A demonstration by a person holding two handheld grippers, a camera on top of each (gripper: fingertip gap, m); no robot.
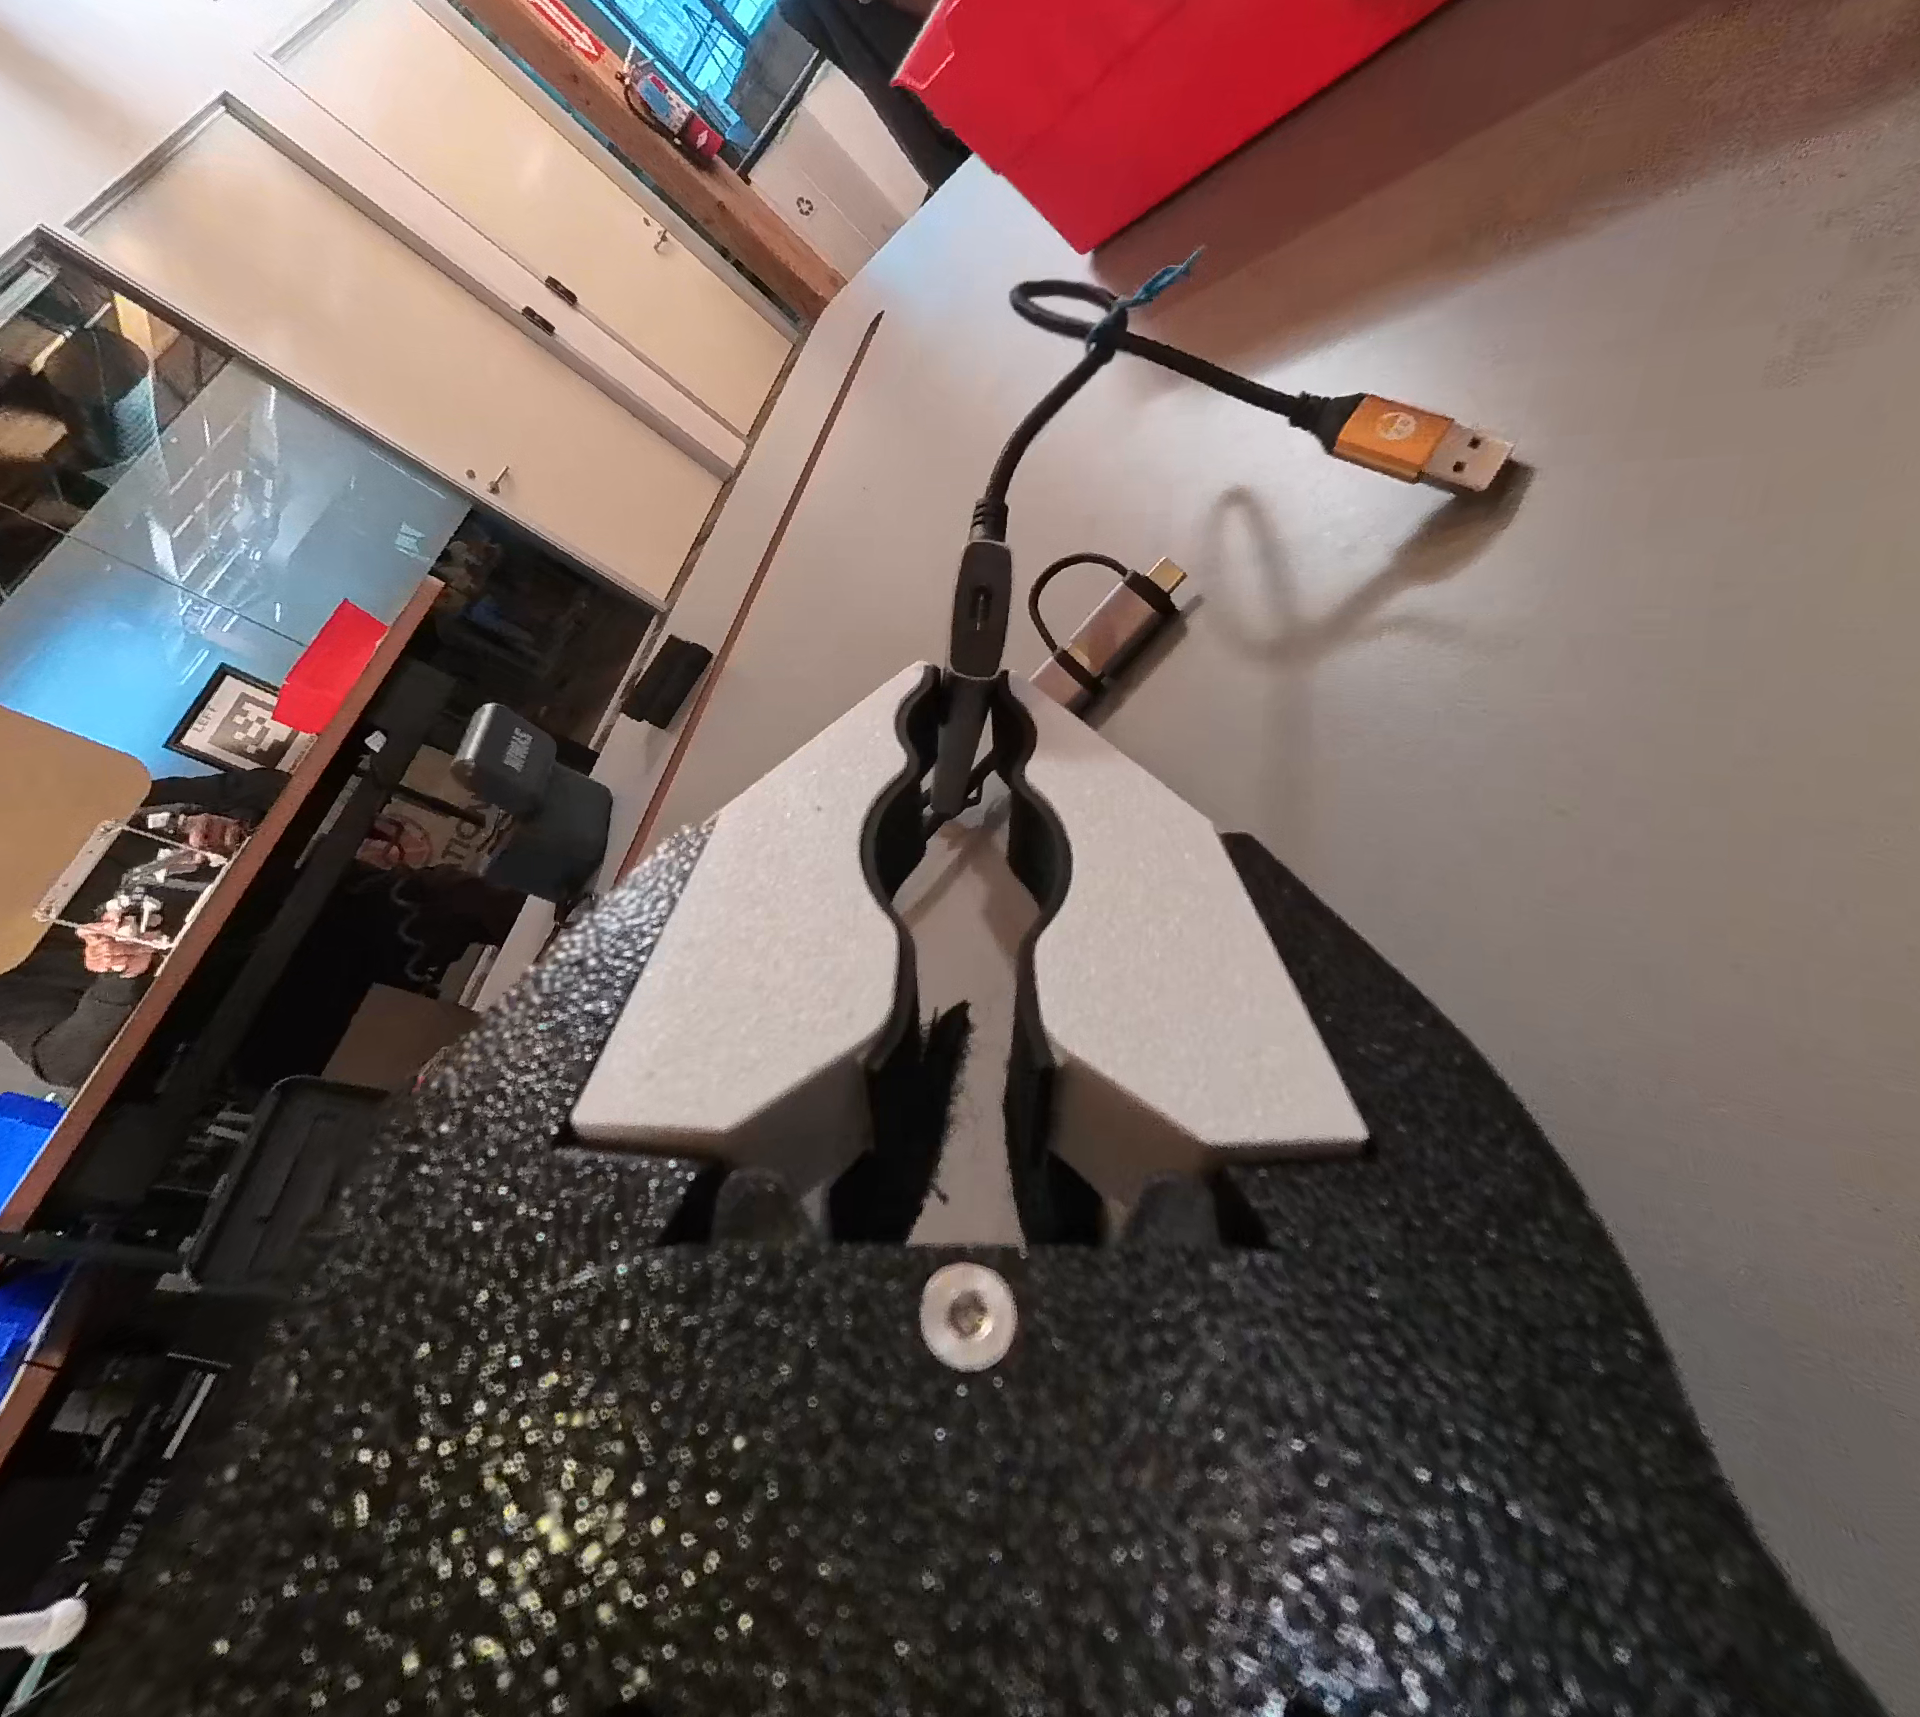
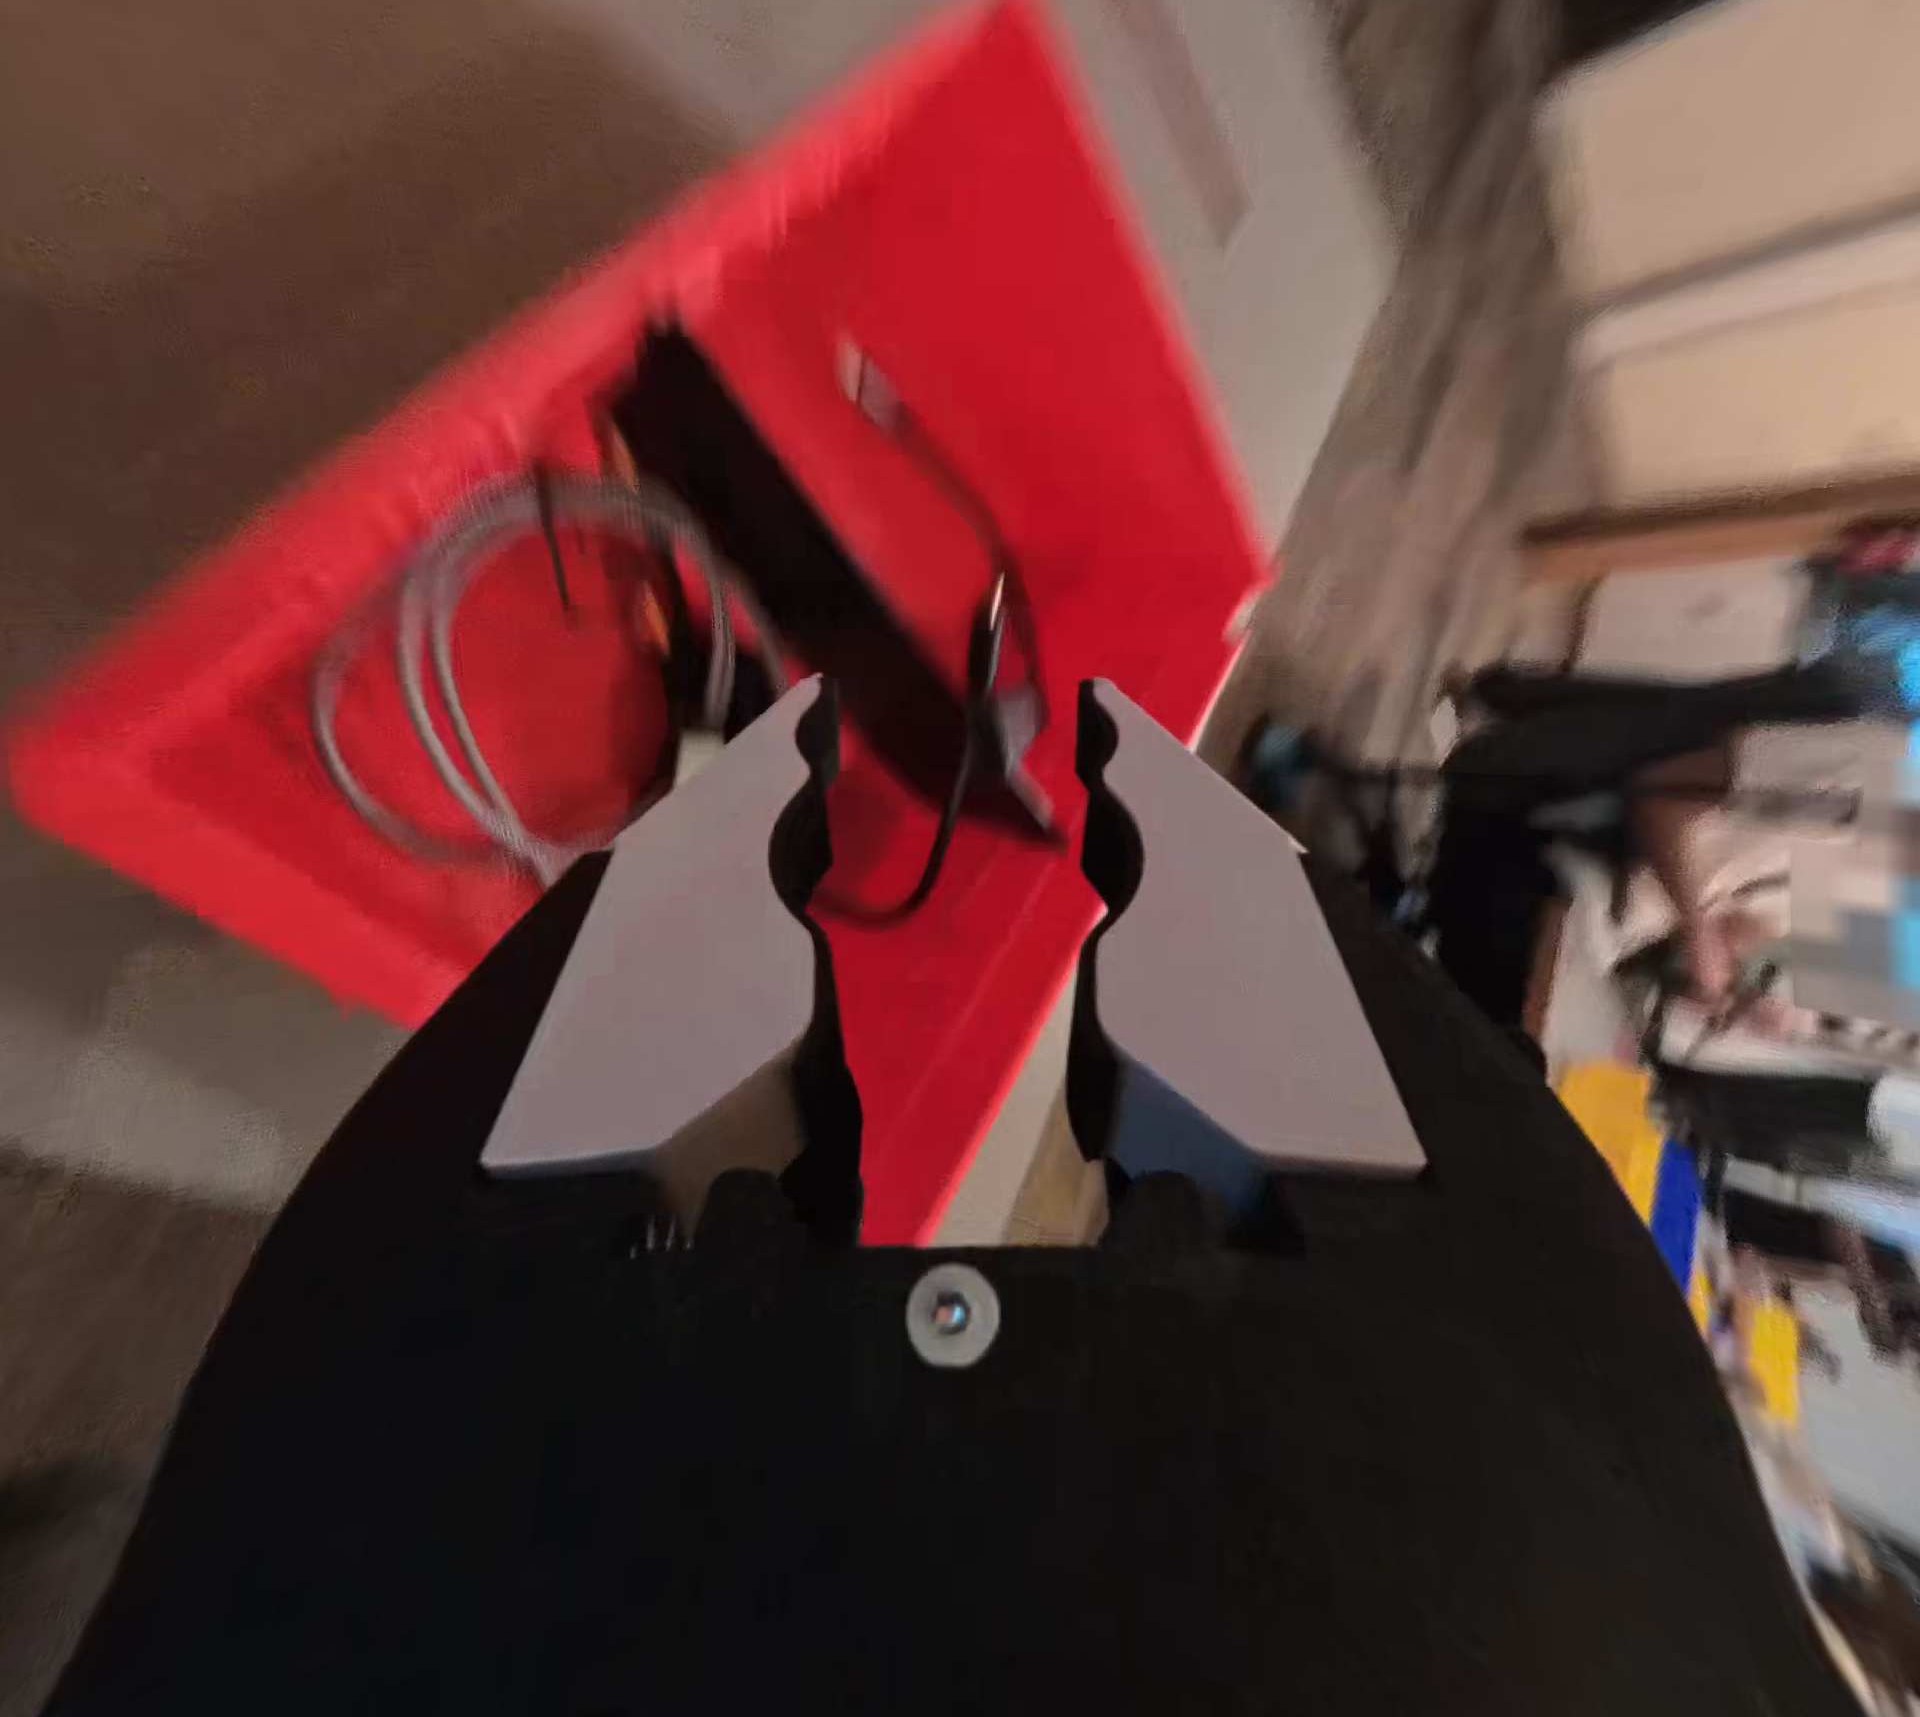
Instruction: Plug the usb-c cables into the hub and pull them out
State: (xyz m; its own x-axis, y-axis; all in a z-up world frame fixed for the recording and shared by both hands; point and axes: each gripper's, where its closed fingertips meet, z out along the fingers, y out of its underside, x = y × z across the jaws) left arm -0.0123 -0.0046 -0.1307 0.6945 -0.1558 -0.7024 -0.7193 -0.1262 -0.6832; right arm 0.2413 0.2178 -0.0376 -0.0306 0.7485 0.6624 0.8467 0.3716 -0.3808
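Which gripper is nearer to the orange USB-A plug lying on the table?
Left. The left gripper, shut on the black cable's other connector, is just short of the orange plug. The right gripper is open over the red bin; no plug shows there.

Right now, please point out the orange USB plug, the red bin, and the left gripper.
orange USB plug [image 1: 1392, 439], left wrist view, orange shell.
red bin [image 1: 1195, 36], left wrist view, side wall.
left gripper [image 1: 966, 696], left wrist view, between fingertips.
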